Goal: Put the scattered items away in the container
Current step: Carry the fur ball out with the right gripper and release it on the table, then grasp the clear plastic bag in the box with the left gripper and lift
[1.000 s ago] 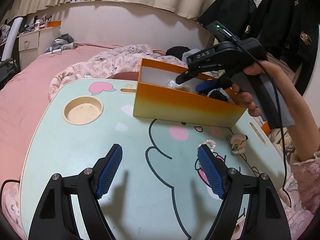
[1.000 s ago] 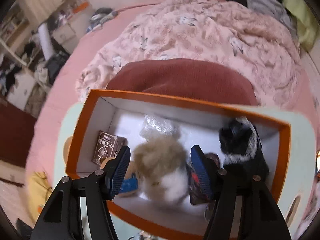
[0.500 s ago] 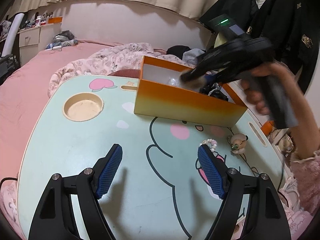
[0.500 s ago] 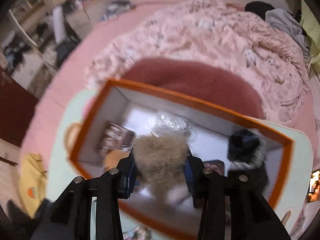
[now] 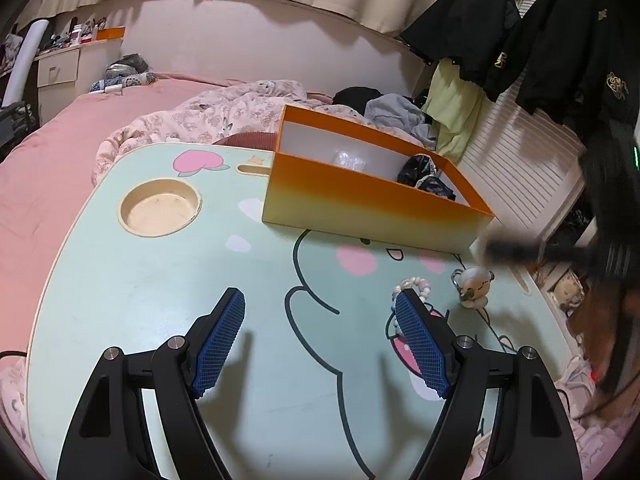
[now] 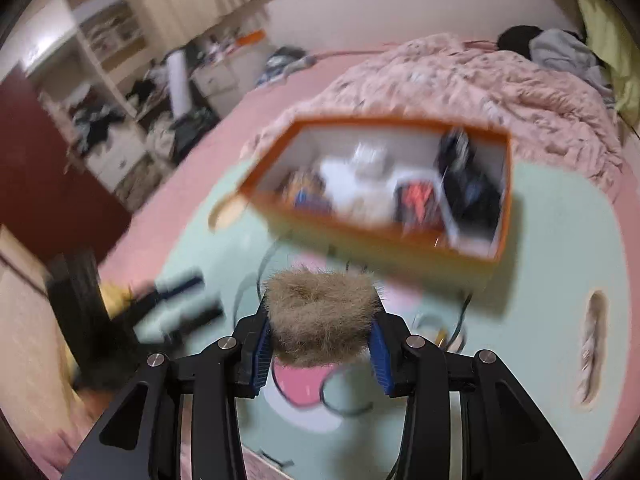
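An orange box (image 5: 372, 208) stands on the mint cartoon table (image 5: 160, 280); it also shows, blurred, in the right wrist view (image 6: 384, 236), with several items inside. My right gripper (image 6: 320, 324) is shut on a tan furry scrunchie (image 6: 320, 312), held above the table in front of the box. My left gripper (image 5: 320, 340) is open and empty, low over the near table. A pearl bracelet (image 5: 416, 284) lies by its right finger. A small white figurine (image 5: 474, 286) lies just right of the bracelet.
A round cup recess (image 5: 160, 208) is at the table's left. A pink bed with a rumpled quilt (image 5: 224, 112) lies behind the table. Dark clothes (image 5: 560, 40) hang at the right. The right hand's gripper shows as a dark blur (image 5: 560, 256).
My right gripper closed on the furry scrunchie inside the box, lifted it out and swung back toward the table's near right side. The left gripper stayed put.
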Available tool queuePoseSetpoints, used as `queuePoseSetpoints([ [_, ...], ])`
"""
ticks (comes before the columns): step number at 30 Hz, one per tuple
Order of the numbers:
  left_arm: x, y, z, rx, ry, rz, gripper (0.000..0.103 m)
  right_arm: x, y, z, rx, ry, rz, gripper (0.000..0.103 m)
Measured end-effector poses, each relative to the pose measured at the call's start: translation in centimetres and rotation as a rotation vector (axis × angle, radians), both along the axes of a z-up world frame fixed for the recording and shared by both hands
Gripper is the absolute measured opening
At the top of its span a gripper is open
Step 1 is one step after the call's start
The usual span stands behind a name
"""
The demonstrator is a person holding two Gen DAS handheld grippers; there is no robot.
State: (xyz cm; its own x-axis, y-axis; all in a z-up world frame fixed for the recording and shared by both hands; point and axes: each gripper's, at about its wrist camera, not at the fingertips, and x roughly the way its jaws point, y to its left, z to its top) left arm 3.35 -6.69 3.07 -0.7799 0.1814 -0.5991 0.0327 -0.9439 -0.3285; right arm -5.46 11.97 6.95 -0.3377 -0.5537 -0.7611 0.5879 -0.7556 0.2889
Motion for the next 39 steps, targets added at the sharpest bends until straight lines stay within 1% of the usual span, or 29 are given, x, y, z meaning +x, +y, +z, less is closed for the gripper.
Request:
queuePoseSetpoints([
  [2, 0.0, 0.1, 0.3, -0.007, 0.004, 0.002, 0.078, 0.4, -0.2, -1.9, -0.004, -0.007, 0.015, 0.040],
  [4, 0.1, 0.1, 0.7, -0.010, 0.012, 0.003, 0.078, 0.0, -0.3, -3.0, -0.003, -0.002, 0.018, 0.040],
  [6, 0.0, 0.0, 1.1, -0.005, 0.015, 0.000, 0.078, -0.2, -0.5, -3.9, 0.003, 0.021, 0.001, 0.043],
  [9, -0.5, 0.0, 2.1, 0.009, 0.018, -0.013, 0.078, -0.3, 0.2, -4.4, -0.039, 0.031, -0.017, 0.046],
  [11, -1.2, 0.2, 3.5, 0.006, 0.033, -0.024, 0.078, 0.4, 0.7, -4.1, -0.061, 0.065, -0.030, 0.047],
  [13, -2.4, 0.7, 5.3, -0.014, 0.046, -0.055, 0.078, 1.5, 1.1, -3.2, -0.082, 0.130, -0.044, 0.050],
  [15, -4.4, 1.5, 7.2, -0.052, 0.044, -0.103, 0.078, 2.7, 1.6, -2.4, -0.101, 0.197, -0.062, 0.061],
  [17, -6.8, 2.2, 8.6, -0.089, 0.015, -0.128, 0.078, 3.5, 1.9, -2.0, -0.091, 0.246, -0.096, 0.063],
  [19, -10.1, 3.1, 9.5, -0.121, -0.045, -0.151, 0.078, 3.7, 2.2, -2.3, -0.074, 0.246, -0.122, 0.063],
  [21, -13.6, 4.0, 9.3, -0.139, -0.109, -0.172, 0.078, 3.5, 2.4, -3.1, -0.057, 0.214, -0.146, 0.063],
  [22, -15.0, 4.4, 8.9, -0.154, -0.132, -0.166, 0.078, 3.2, 2.5, -3.4, -0.050, 0.189, -0.156, 0.063],
  [24, -17.9, 5.0, 7.8, -0.209, -0.186, -0.116, 0.078, 2.7, 2.9, -3.9, -0.038, 0.156, -0.179, 0.063],
  [26, -20.1, 5.4, 6.5, -0.233, -0.246, -0.099, 0.078, 2.5, 3.4, -4.0, -0.035, 0.151, -0.208, 0.063],
  [29, -22.4, 5.6, 4.4, -0.240, -0.317, -0.092, 0.078, 3.1, 4.2, -3.6, -0.048, 0.172, -0.228, 0.063],
  [32, -24.1, 5.9, 3.1, -0.286, -0.354, -0.072, 0.077, 3.4, 4.3, -3.4, -0.050, 0.185, -0.222, 0.063],
  [33, -24.5, 6.0, 2.7, -0.292, -0.371, -0.072, 0.073, 3.5, 4.2, -3.4, -0.050, 0.187, -0.219, 0.063],
  [34, -25.0, 6.0, 2.2, -0.292, -0.394, -0.073, 0.063, 3.4, 4.2, -3.5, -0.050, 0.185, -0.215, 0.063],
  [35, -25.4, 6.0, 1.8, -0.287, -0.418, -0.072, 0.057, 3.4, 4.2, -3.6, -0.050, 0.182, -0.213, 0.063],
  [37, -26.0, 5.7, 0.8, -0.262, -0.461, -0.074, 0.034, 3.3, 4.3, -3.6, -0.053, 0.178, -0.213, 0.063],
  [38, -26.0, 5.6, 0.5, -0.245, -0.468, -0.080, 0.034, 3.3, 4.3, -3.6, -0.055, 0.178, -0.215, 0.063],
  [39, -25.7, 5.5, 0.6, -0.237, -0.455, -0.085, 0.034, 3.3, 4.4, -3.5, -0.058, 0.179, -0.218, 0.063],
])
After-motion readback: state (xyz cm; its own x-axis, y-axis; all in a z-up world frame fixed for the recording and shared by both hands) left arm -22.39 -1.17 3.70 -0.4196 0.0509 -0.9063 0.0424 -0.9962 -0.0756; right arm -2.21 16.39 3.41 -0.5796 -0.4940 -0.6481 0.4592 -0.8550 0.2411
